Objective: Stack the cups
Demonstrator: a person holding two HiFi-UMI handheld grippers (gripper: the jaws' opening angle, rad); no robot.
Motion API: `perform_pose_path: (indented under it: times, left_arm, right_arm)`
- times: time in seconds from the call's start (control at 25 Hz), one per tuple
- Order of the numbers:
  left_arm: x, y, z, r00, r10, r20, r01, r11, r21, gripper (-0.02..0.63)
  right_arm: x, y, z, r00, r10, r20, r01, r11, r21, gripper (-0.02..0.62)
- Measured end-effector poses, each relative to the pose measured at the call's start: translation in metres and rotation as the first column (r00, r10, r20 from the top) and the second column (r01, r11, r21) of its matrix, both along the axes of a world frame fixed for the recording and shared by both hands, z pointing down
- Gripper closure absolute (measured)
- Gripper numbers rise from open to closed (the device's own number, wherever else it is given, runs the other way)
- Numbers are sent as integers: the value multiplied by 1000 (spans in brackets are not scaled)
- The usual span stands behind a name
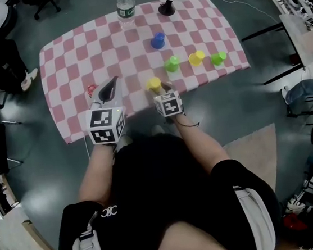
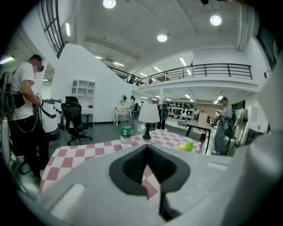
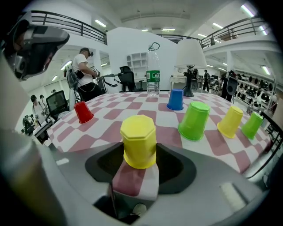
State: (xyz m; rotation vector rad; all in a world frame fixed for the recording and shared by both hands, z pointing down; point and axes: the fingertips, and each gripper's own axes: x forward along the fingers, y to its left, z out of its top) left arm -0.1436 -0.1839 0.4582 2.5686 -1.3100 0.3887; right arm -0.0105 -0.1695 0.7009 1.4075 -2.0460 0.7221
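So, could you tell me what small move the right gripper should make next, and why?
Probably close the right gripper on the near yellow cup. That cup stands upside down on the checked tablecloth between the open jaws, with a gap at each side, so nothing is gripped yet; it must be held before it can go over another cup.

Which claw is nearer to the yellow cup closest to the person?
Right. The right claw has that yellow cup standing between its open jaws; the left claw, shut and empty, is off to the cup's left, near the red cup.
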Motion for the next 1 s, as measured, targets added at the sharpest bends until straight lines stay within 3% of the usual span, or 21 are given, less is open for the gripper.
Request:
perform_pose_path:
  times: [0.36,0.6,0.76,0.88,0.92,1.0]
  left_arm:
    - [-2,2,2,1000,1,1,-1,1000,-5,609]
    - [5,-1,1,1000,11,-10,-11,1000,6,609]
    - [13,-2,-2,1000,25,-17,-24,999,21,609]
    - [20,-3,-8,999,37,-25,-36,999,38,609]
    - [23,-4,-10,999,41,-28,-39,998,45,609]
    - [27,-5,-13,998,45,-32,-43,997,58,609]
  right_arm:
    - [-3,1,-13,998,7,57,-11,997,72,328]
    - [-2,-11,-80,993,19,114,-47,968,245,328]
    - [5,-21,-140,989,29,144,-82,923,375,330]
    - [14,-27,-189,988,43,149,-111,867,486,330]
    - [19,-28,-206,988,55,147,-126,840,528,355]
    - [30,-27,-239,984,96,150,-168,784,598,568]
